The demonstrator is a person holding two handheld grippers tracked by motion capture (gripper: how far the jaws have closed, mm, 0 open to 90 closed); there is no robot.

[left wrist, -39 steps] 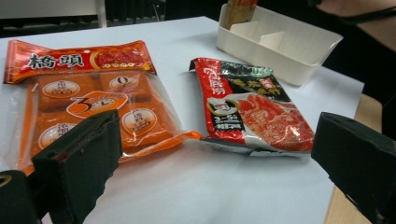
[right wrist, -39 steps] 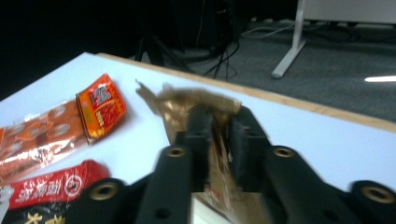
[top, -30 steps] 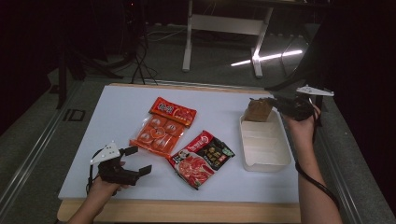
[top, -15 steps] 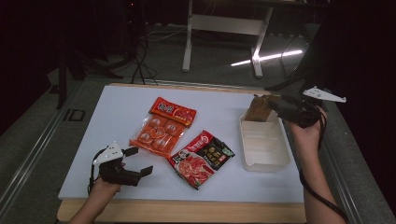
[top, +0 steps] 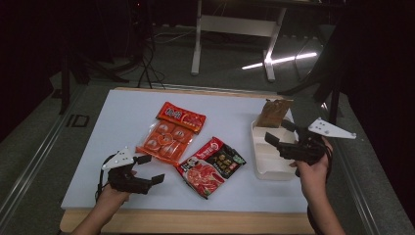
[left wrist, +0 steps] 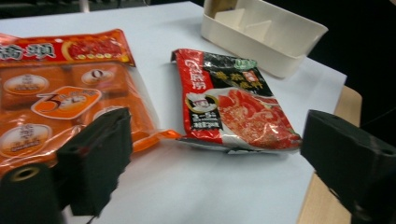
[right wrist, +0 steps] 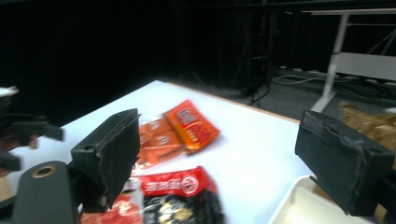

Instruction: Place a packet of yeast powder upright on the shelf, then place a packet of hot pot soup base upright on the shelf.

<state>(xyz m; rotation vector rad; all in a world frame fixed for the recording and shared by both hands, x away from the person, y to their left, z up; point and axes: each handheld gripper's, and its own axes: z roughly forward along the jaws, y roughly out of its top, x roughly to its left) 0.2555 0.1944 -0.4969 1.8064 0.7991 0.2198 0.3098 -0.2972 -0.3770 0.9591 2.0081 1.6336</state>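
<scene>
- Work in hand, by my read: snack packs go into the cream bin (top: 274, 159) at the right of the white surface (top: 112, 122). One brown pack (top: 272, 112) already stands at the bin's far end.
- Right claw (top: 280, 143) hovers over the bin's near part, jaws wide apart, nothing btwn them; its aim is toward the packs in the middle.
- Left claw (top: 152, 169) sits low at the front-left edge, jaws also wide open, empty, just short of the packs.
- Red-black pouch (top: 211, 165) lies flat near the front, just beside the bin, not touching it. Orange multi-pack (top: 169, 134) lies beside it, further back-left; corners look close, prob. touching.
- Handling, judged: pouch is light, soft, glossy film, so slippery & will sag when lifted. Best grip is a sealed edge or corner, not the puffy middle. Multi-pack is wider & floppier w/ loose pieces inside; take it by the red header strip.
- Left gripper view adds: the pouch's (left wrist: 233, 100) near edge curls up off the surface, an easy place to pinch; the bin (left wrist: 266, 32) has inner dividers.
- High view alone gives the overall layout & both hands' spacing.
- Right gripper view is motion-blurred; the pouch (right wrist: 180, 198) sits directly ahead & below, the left claw (right wrist: 30, 133) far off at the left edge.
</scene>
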